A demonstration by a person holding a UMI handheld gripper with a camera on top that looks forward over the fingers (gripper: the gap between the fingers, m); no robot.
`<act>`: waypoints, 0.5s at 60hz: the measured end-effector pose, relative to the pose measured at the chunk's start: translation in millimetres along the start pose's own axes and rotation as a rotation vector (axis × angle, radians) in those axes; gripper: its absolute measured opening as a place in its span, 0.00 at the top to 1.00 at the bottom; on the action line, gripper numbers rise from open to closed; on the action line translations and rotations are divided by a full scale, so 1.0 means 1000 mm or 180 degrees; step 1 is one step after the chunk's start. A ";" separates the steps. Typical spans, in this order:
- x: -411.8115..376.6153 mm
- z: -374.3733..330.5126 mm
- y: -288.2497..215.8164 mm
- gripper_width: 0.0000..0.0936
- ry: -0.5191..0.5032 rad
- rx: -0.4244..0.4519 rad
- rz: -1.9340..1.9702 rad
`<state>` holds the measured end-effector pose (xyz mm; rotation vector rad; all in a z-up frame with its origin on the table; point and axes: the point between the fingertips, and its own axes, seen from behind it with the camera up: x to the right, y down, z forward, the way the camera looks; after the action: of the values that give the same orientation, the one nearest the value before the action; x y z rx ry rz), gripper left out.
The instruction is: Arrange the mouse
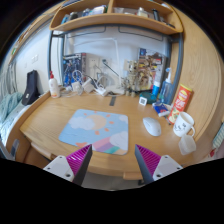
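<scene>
A white mouse (152, 126) lies on the wooden desk (130, 108), just right of a pale blue mouse mat (96, 131) printed with a map. My gripper (113, 160) is above the desk's near edge, well short of the mouse, which is ahead and to the right of the fingers. The fingers (80, 157) are spread wide apart with nothing between them; their magenta pads face each other.
A white mug (183, 124) and an orange canister (181, 100) stand right of the mouse. A white bottle (54, 86) stands at the back left. Cluttered small items line the back of the desk under a wooden shelf (115, 20).
</scene>
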<state>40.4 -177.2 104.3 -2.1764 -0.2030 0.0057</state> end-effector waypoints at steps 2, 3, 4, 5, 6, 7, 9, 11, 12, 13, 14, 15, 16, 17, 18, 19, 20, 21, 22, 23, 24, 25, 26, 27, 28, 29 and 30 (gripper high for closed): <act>0.008 0.001 0.002 0.08 0.0021 -0.0045 0.0019; 0.015 0.002 0.004 0.08 0.0027 -0.0068 0.0028; 0.019 0.001 0.005 0.08 0.0042 -0.0093 0.0036; 0.023 0.001 0.005 0.08 0.0055 -0.0114 0.0045; 0.027 0.002 0.005 0.08 0.0070 -0.0131 0.0055; 0.032 0.003 0.004 0.08 0.0085 -0.0150 0.0059; 0.040 0.006 0.004 0.08 0.0109 -0.0203 0.0057; 0.049 0.009 0.002 0.08 0.0136 -0.0259 0.0057; 0.053 0.011 0.000 0.08 0.0153 -0.0275 0.0056; 0.057 0.013 -0.003 0.08 0.0168 -0.0280 0.0057; 0.060 0.014 -0.007 0.08 0.0176 -0.0281 0.0057; 0.063 0.017 -0.010 0.08 0.0180 -0.0285 0.0060; 0.065 0.020 -0.014 0.08 0.0181 -0.0292 0.0068; 0.067 0.022 -0.018 0.08 0.0181 -0.0302 0.0078; 0.068 0.025 -0.022 0.08 0.0181 -0.0314 0.0090; 0.068 0.028 -0.026 0.08 0.0179 -0.0322 0.0103; 0.069 0.032 -0.030 0.08 0.0179 -0.0328 0.0118; 0.070 0.036 -0.034 0.08 0.0180 -0.0331 0.0133; 0.072 0.039 -0.039 0.08 0.0182 -0.0332 0.0147; 0.072 0.042 -0.043 0.08 0.0183 -0.0335 0.0159; 0.072 0.044 -0.048 0.08 0.0182 -0.0338 0.0168; 0.072 0.047 -0.053 0.08 0.0178 -0.0345 0.0172; 0.072 0.049 -0.059 0.08 0.0173 -0.0353 0.0177; 0.071 0.052 -0.063 0.08 0.0167 -0.0361 0.0181; 0.071 0.056 -0.068 0.08 0.0163 -0.0368 0.0186; 0.071 0.058 -0.073 0.08 0.0161 -0.0374 0.0190; 0.072 0.061 -0.078 0.08 0.0155 -0.0376 0.0191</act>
<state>95.1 -72.7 137.7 -2.2972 -0.1128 -0.0258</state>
